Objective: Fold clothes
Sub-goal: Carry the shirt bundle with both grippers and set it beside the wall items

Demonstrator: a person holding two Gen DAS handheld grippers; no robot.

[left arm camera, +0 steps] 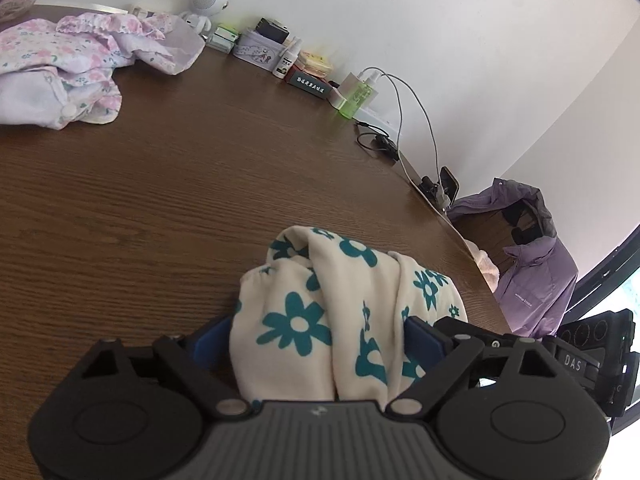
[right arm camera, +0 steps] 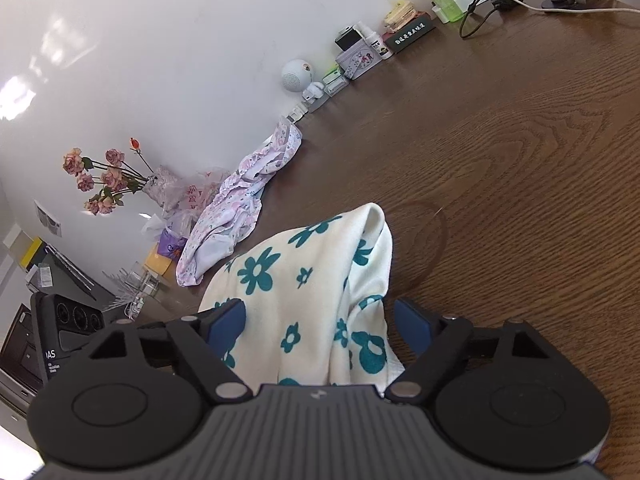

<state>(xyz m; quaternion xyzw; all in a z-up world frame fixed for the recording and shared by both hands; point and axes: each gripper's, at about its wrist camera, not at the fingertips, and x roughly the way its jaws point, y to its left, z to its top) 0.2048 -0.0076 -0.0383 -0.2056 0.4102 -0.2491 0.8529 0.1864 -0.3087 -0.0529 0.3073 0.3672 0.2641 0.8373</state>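
A cream garment with teal flowers lies bunched on the brown wooden table. In the left wrist view the garment fills the gap between the wide-set blue pads of my left gripper, which stands open around it. In the right wrist view the same garment lies between the fingers of my right gripper, also open. Its left pad touches the cloth, while a thin strip of table shows beside the right pad.
A pink floral garment lies crumpled at the far left by the wall. Along the wall stand a white speaker, boxes, small bottles, a green bottle and cables. A purple jacket hangs past the table's right edge. Flowers stand far left.
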